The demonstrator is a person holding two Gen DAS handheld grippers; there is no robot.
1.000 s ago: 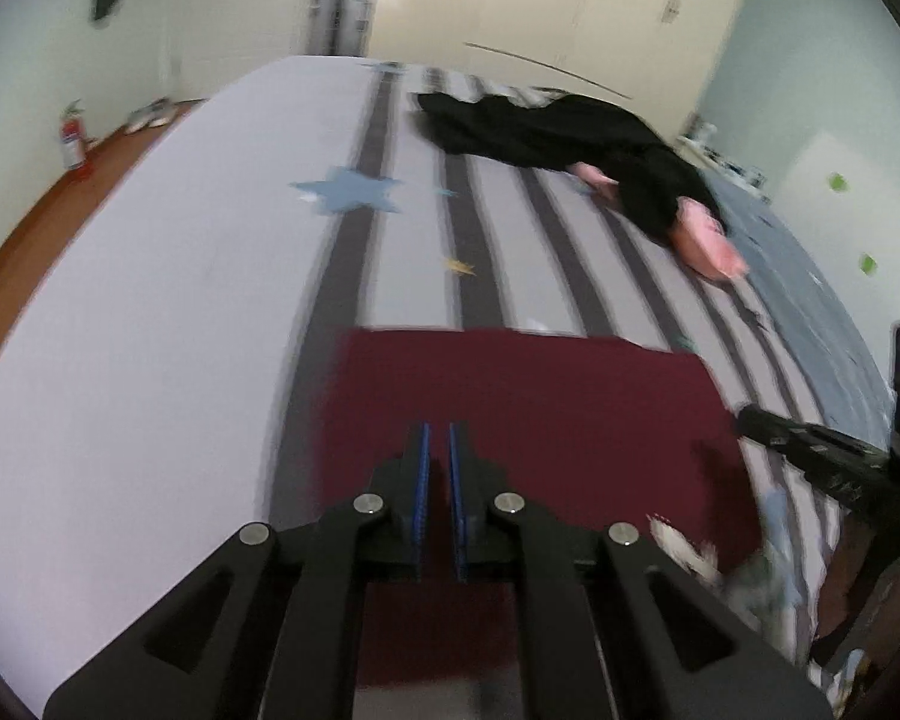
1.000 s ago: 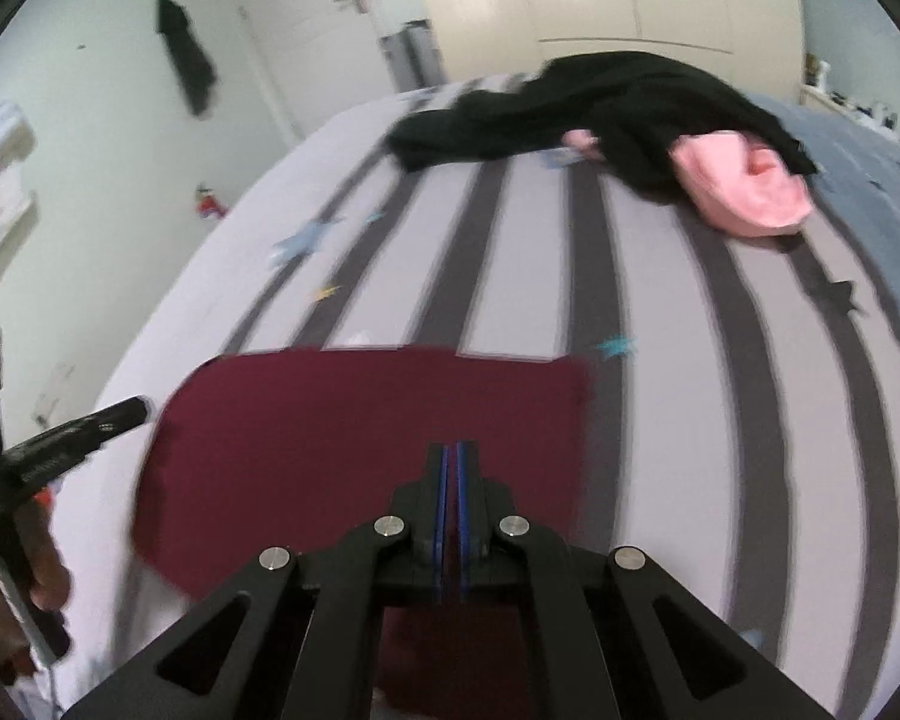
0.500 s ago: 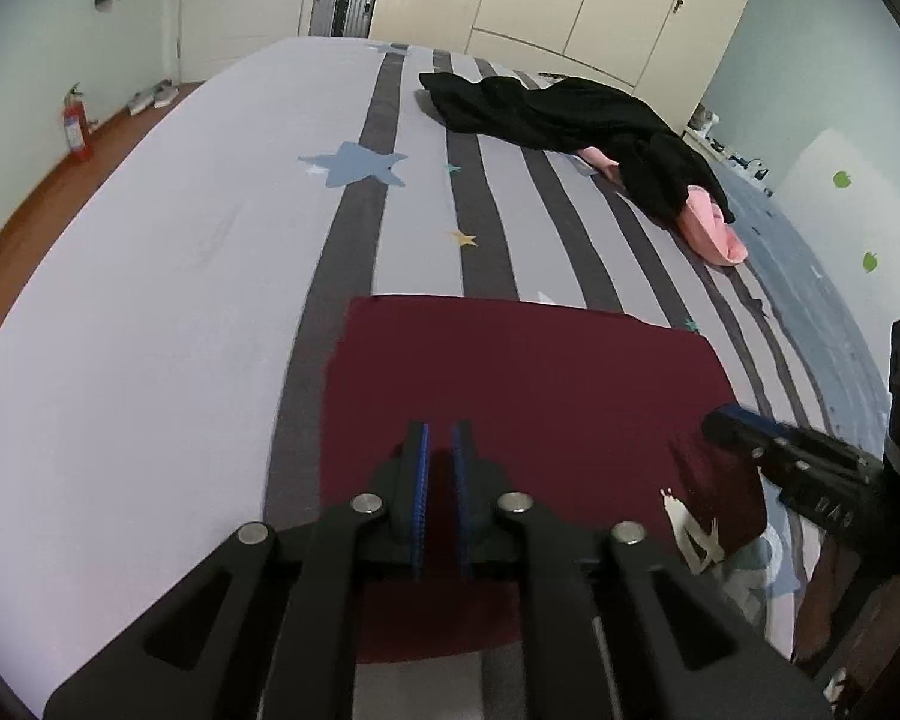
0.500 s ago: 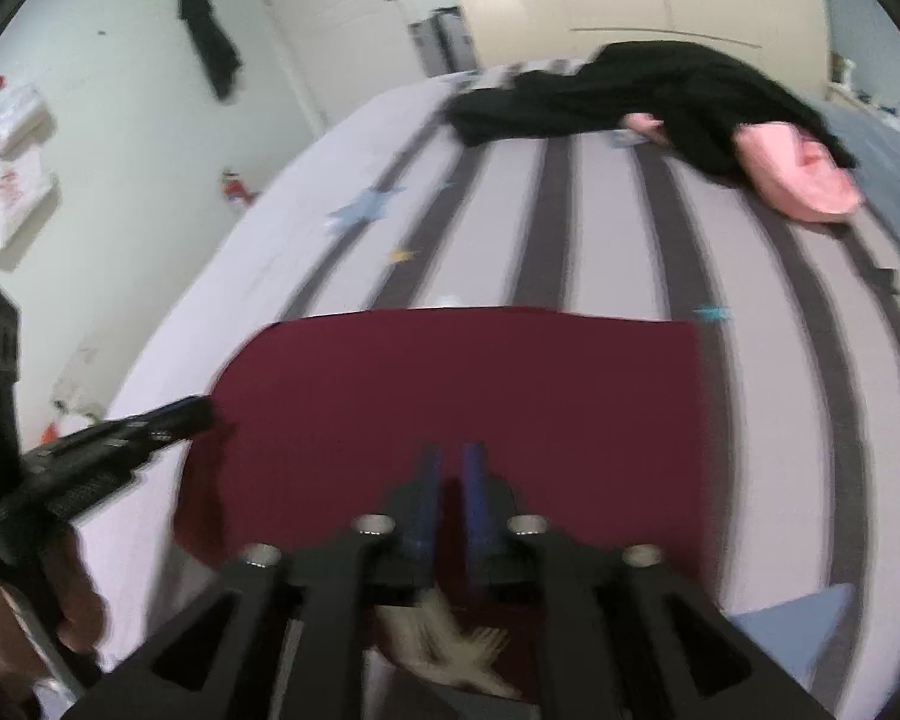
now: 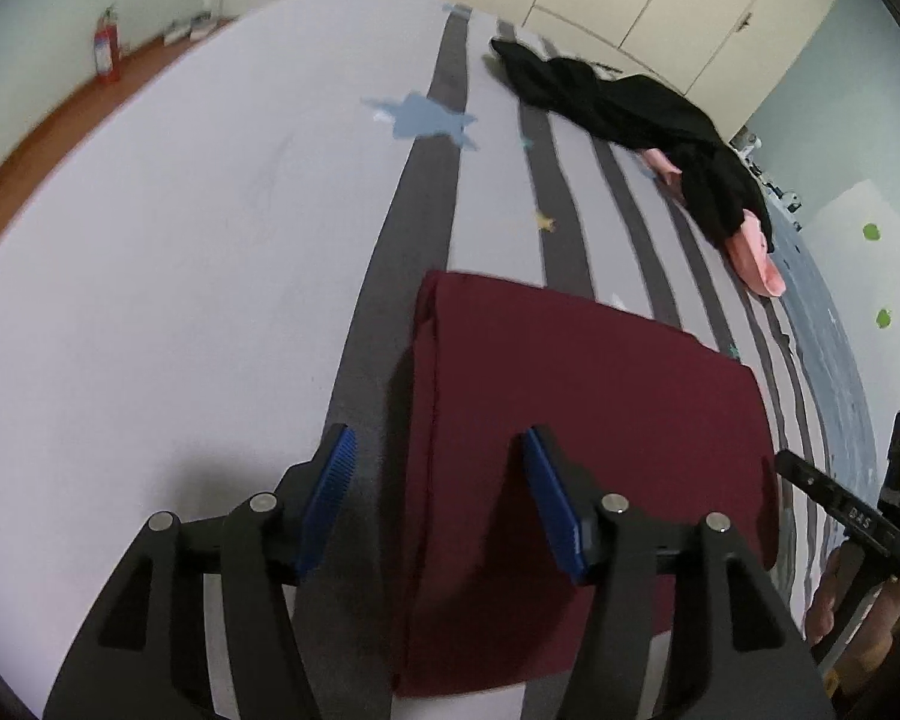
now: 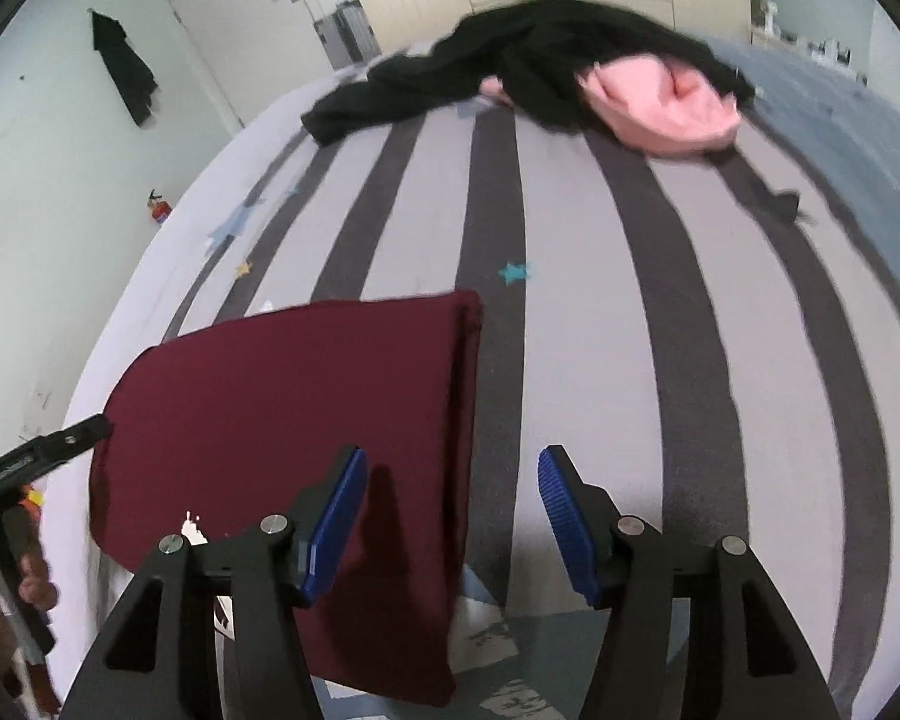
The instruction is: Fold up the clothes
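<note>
On the left, the left claw point(image 5: 438, 489) is seen spread and still widening above the left edge of the folded maroon garment point(image 5: 588, 420), nothing being pinched. The garment is laid flat on the striped bed point(image 5: 180, 252). On the right, the right claw point(image 6: 453, 501) is likewise spread and widening over the garment's right edge, pads clear of cloth.

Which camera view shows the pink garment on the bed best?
The right wrist view: the pink garment is large, with its folds visible under the black clothes. In the left wrist view only a small pink end shows.
</note>
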